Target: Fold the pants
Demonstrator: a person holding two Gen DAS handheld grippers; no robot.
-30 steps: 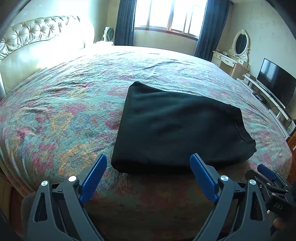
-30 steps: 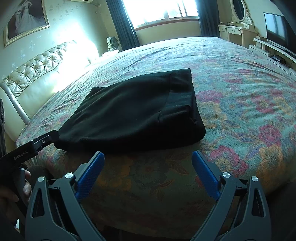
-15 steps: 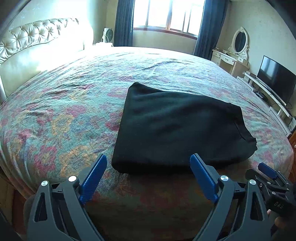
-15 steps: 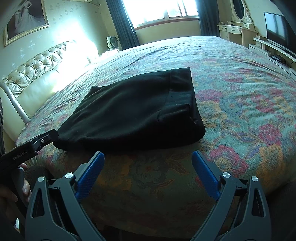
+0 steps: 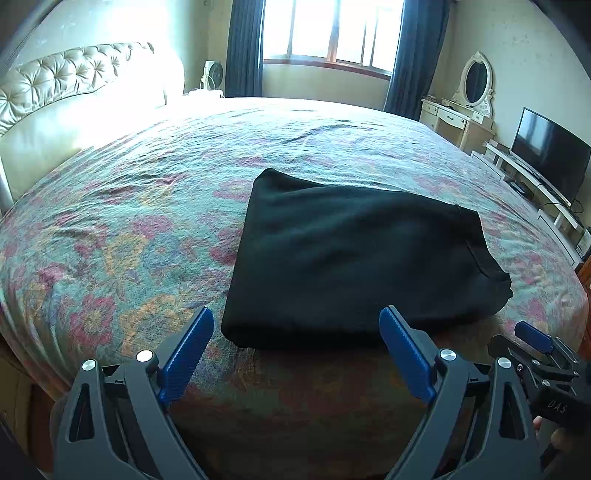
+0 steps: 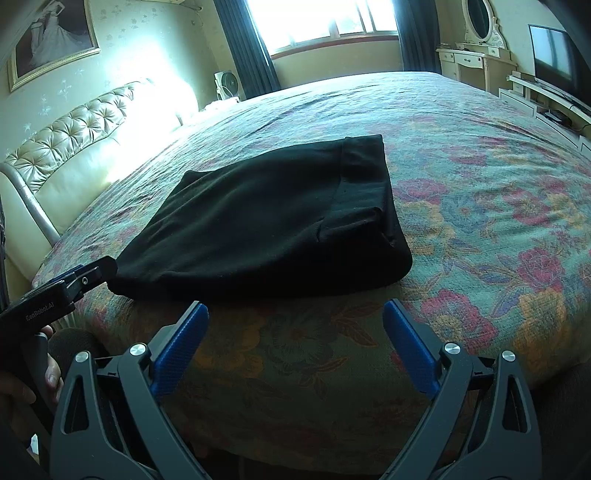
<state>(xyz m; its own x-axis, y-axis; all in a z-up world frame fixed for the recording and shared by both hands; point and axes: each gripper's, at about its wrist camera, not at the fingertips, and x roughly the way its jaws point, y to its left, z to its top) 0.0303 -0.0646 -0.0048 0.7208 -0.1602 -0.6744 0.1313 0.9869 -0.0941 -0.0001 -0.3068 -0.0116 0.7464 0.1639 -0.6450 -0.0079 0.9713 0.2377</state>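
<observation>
The black pants lie folded into a compact rectangle on the floral bedspread, near the bed's front edge. They also show in the right wrist view, waistband at the far right end. My left gripper is open and empty, held just short of the pants' near edge. My right gripper is open and empty, also just in front of the near edge. The right gripper shows at the lower right of the left wrist view; the left gripper shows at the left of the right wrist view, by the pants' left corner.
A tufted cream headboard stands at the left. A window with dark curtains is at the back. A dressing table with mirror and a TV on a low stand line the right wall. The bed edge drops off just below the grippers.
Both grippers stay open near the front edge. The left wrist view has tilted up slightly, showing more of the room; the pants have not moved.
</observation>
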